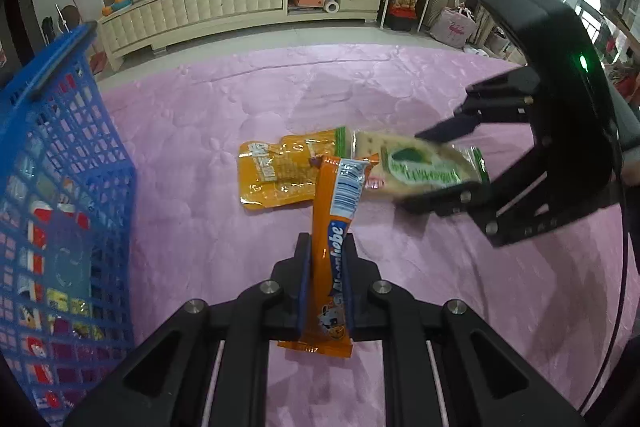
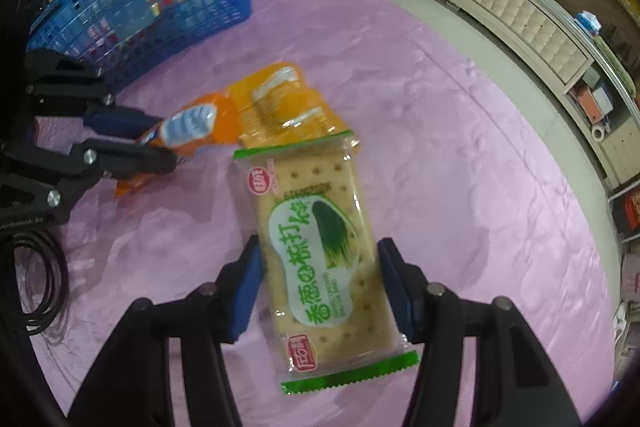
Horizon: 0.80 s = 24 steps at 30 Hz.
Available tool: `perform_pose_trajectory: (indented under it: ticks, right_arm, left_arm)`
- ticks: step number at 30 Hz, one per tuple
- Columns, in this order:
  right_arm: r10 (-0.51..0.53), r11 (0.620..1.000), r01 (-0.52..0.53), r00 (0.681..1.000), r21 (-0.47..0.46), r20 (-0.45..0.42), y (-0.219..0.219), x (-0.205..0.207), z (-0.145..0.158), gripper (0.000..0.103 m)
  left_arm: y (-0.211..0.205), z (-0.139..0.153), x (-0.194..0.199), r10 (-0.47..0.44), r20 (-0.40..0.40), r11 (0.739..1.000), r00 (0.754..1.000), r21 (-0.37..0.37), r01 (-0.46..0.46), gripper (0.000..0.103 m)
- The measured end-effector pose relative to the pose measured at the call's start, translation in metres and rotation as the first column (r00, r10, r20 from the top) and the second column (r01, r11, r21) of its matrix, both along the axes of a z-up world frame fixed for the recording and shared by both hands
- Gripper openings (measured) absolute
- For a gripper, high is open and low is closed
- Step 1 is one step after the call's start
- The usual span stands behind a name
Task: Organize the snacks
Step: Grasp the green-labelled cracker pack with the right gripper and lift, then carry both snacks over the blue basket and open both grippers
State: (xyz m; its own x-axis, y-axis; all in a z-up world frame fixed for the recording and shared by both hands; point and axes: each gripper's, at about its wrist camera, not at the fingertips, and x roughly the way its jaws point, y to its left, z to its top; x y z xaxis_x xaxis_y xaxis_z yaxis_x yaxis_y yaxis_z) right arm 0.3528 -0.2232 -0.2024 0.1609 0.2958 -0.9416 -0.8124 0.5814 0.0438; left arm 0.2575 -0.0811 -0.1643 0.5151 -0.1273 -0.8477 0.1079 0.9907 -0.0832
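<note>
While my left gripper (image 1: pixel 325 259) stays out of it, jaws clamped tight on long orange candy stick pack (image 1: pixel 334 227), my right gripper (image 2: pixel 320 279) straddles green-edged clear cracker packet (image 2: pixel 316 247); pads half-spread, contact unclear. Beyond cracker tip: flat orange foil pouch (image 2: pixel 280 99) on pink embossed blanket (image 2: pixel 460 187). Farther left of my fingers: blue plastic lattice basket (image 1: pixel 60 155), snacks inside.
</note>
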Motion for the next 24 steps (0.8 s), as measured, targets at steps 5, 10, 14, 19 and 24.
perform_pose_trajectory:
  ticks: [5, 10, 14, 19, 24]
  right_arm:
    - [-0.058, 0.998, 0.058, 0.998, 0.016, 0.011, -0.004, -0.035, 0.016, 0.061]
    - [-0.131, 0.990, 0.130, 0.991, 0.059, 0.020, -0.007, -0.054, 0.041, 0.061]
    - [-0.148, 0.987, 0.144, 0.987, 0.070, 0.069, -0.007, -0.076, 0.073, 0.061]
    - [-0.162, 0.986, 0.154, 0.974, 0.062, 0.160, 0.018, -0.093, 0.118, 0.061]
    - [-0.184, 0.982, 0.171, 0.955, 0.075, 0.234, 0.041, -0.110, 0.161, 0.061]
  left_arm:
    - [0.000, 0.017, -0.016, 0.008, 0.021, 1.000, 1.000, 0.001, -0.008, 0.013]
    - [0.001, 0.048, -0.041, 0.010, 0.063, 1.000, 0.998, -0.008, -0.010, 0.013]
    - [0.004, 0.076, -0.061, 0.008, 0.111, 1.000, 0.994, 0.004, -0.008, 0.013]
    - [0.019, 0.113, -0.085, 0.015, 0.164, 1.000, 0.986, 0.005, -0.016, 0.013]
    - [0.034, 0.141, -0.105, 0.013, 0.216, 1.000, 0.976, 0.017, -0.017, 0.013]
